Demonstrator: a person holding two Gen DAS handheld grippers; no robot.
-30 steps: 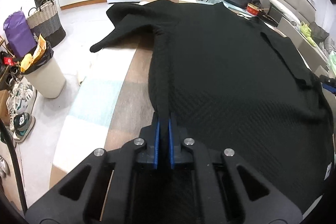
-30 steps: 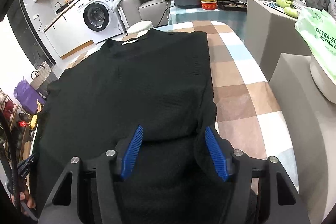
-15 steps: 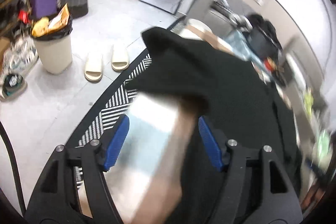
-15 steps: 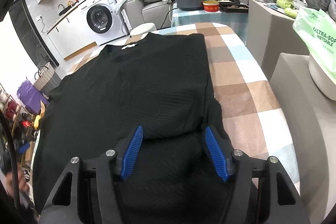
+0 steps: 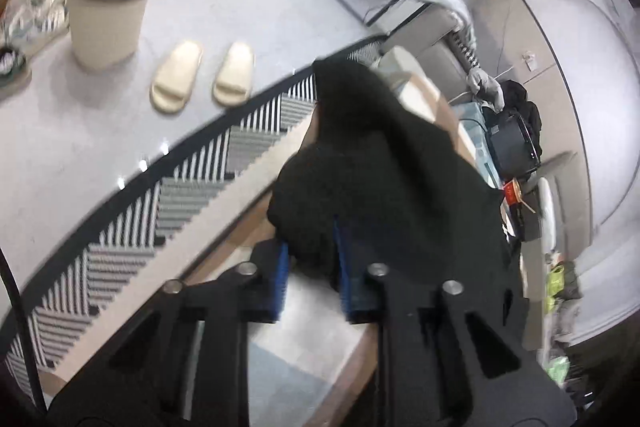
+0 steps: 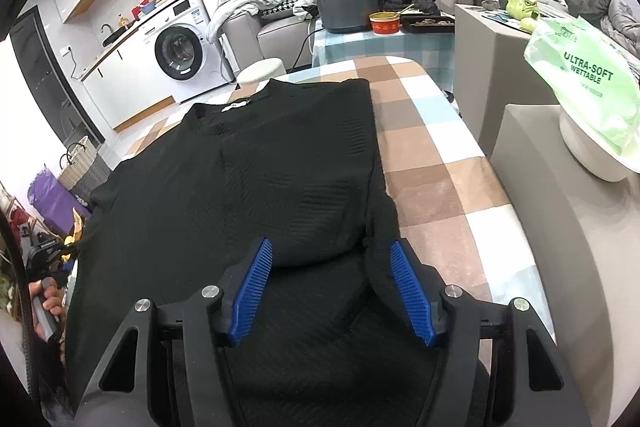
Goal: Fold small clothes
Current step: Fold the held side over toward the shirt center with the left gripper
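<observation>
Between the closing blue pads of the left fingers (image 5: 310,277) a bunched end of the black sweater (image 6: 256,187), seemingly a sleeve, is being caught. The right fingers (image 6: 332,291) are held wide over the hem, nothing gripped. Ahead of them the garment is spread flat on the checked worktop (image 6: 436,179), its right side apparently already turned in. 1 sleeve fold is judged underway; the body folds remain.
</observation>
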